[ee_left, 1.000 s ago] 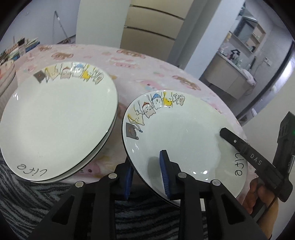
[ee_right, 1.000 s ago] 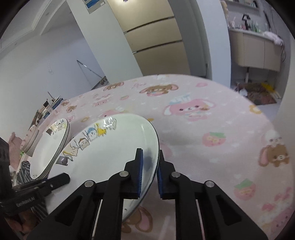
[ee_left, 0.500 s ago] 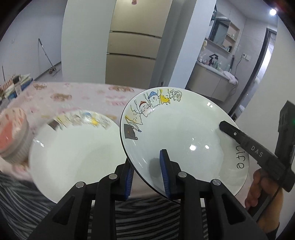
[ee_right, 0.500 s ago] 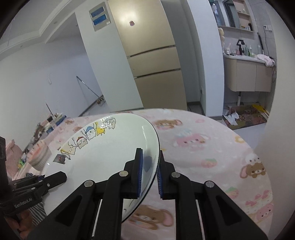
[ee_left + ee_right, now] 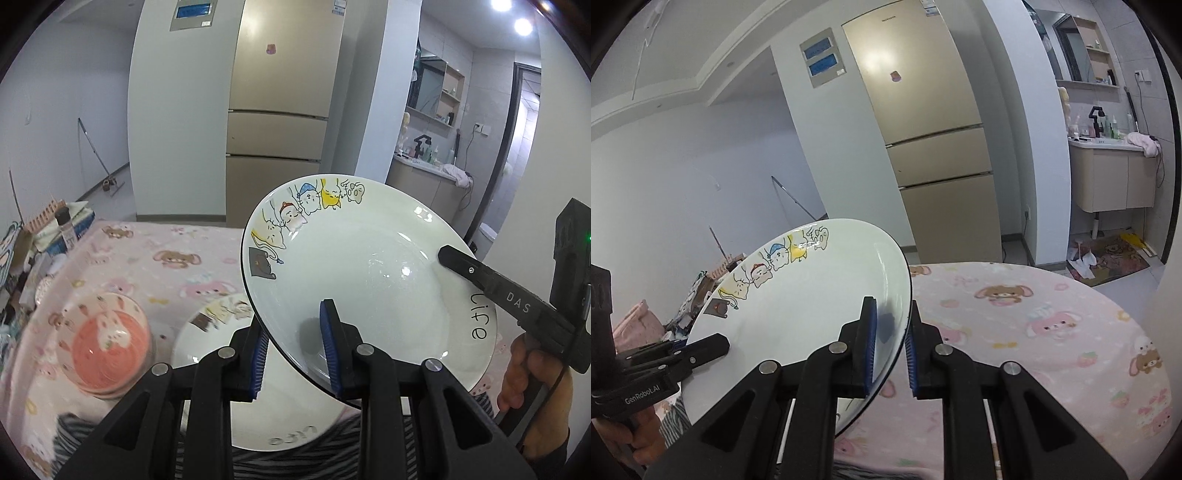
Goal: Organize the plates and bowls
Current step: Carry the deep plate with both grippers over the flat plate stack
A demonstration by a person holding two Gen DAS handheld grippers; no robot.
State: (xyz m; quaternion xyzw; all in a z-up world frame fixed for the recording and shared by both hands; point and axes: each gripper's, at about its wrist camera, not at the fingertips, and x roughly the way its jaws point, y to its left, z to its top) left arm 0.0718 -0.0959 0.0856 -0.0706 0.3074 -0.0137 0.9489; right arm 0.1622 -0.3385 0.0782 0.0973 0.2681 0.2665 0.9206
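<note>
Left wrist view: left gripper [image 5: 295,343] jaws clamped on near rim of white cartoon plate [image 5: 369,280], held tilted in the air above the surface [image 5: 147,254]. Below it — a second plate [image 5: 207,343] beside a pink bowl [image 5: 109,350].

Right wrist view: right gripper [image 5: 889,345] jaws pinch the same plate's opposite rim — plate [image 5: 798,302] clear of the surface [image 5: 1034,314].

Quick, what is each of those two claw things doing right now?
Left gripper: closed on the near rim of the lifted plate.
Right gripper: closed on the same plate's right rim.
</note>
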